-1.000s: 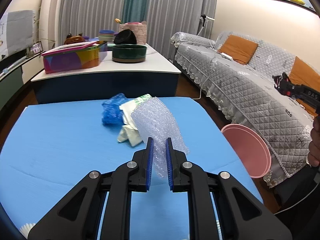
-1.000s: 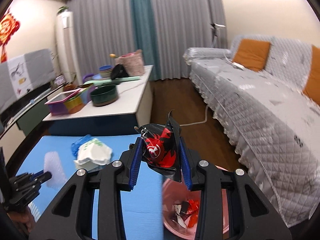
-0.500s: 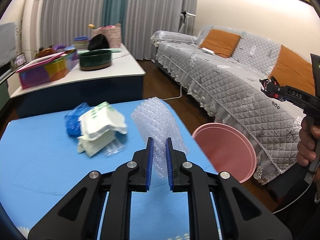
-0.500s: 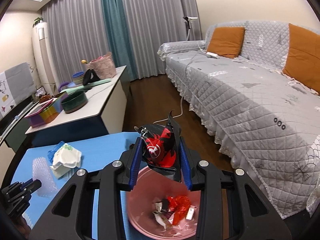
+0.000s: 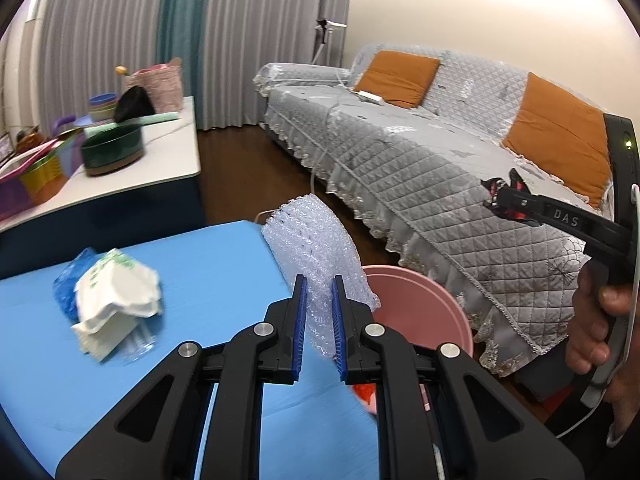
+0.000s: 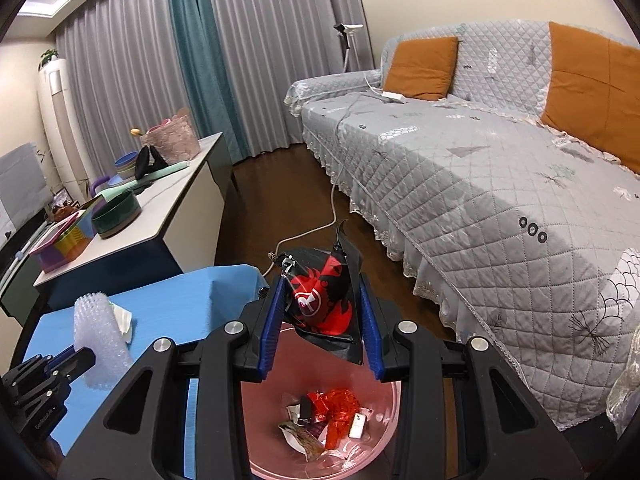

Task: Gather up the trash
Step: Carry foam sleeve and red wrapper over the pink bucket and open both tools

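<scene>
My left gripper [image 5: 318, 312] is shut on a roll of clear bubble wrap [image 5: 316, 248], held over the blue table's right edge beside the pink trash bin [image 5: 420, 304]. My right gripper [image 6: 322, 316] is shut on a black and red snack wrapper [image 6: 324, 300], held directly above the open pink bin [image 6: 320, 420], which holds several wrappers. On the blue table [image 5: 200, 280] lie a crumpled white and green bag [image 5: 116, 300] and a blue wrapper [image 5: 66, 288]. The bubble wrap also shows in the right wrist view [image 6: 100, 340].
A grey quilted sofa [image 5: 440, 168] with orange cushions runs along the right. A white side table [image 5: 140, 168] behind the blue table carries a dark green bowl [image 5: 112, 152], a colourful box and a pink basket. A white cable [image 6: 320, 224] lies on the dark wood floor.
Both grippers have swung right. The left has carried the bubble wrap from mid-table to the bin's edge; the right has moved the wrapper from the bin's side to over its middle.
</scene>
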Demonstrator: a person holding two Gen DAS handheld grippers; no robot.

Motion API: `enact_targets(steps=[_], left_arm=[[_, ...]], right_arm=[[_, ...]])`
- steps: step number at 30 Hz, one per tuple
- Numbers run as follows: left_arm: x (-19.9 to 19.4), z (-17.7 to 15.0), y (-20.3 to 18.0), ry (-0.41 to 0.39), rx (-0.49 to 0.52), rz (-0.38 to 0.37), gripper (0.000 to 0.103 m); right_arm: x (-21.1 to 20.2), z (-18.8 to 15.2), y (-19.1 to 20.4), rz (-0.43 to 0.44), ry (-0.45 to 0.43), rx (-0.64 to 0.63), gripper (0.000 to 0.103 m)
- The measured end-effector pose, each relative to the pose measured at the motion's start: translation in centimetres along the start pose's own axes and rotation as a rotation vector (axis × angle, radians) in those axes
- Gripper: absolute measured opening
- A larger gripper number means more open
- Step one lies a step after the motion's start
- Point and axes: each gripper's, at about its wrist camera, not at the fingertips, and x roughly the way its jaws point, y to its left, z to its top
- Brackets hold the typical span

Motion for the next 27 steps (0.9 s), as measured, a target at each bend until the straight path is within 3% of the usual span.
enact_targets(steps=[15,27], left_arm=[[4.9,0.2,-4.0,0.071,0.027,-0.078,0.012],[6.9,-0.4,-4.6,0.122,0.024,-0.106,0.013]], right_arm=[[1.6,0.0,-0.9,0.010,0.022,0.005,0.036],[2.4,-0.1,-0.8,0.016,0.043,-0.001,0.036]])
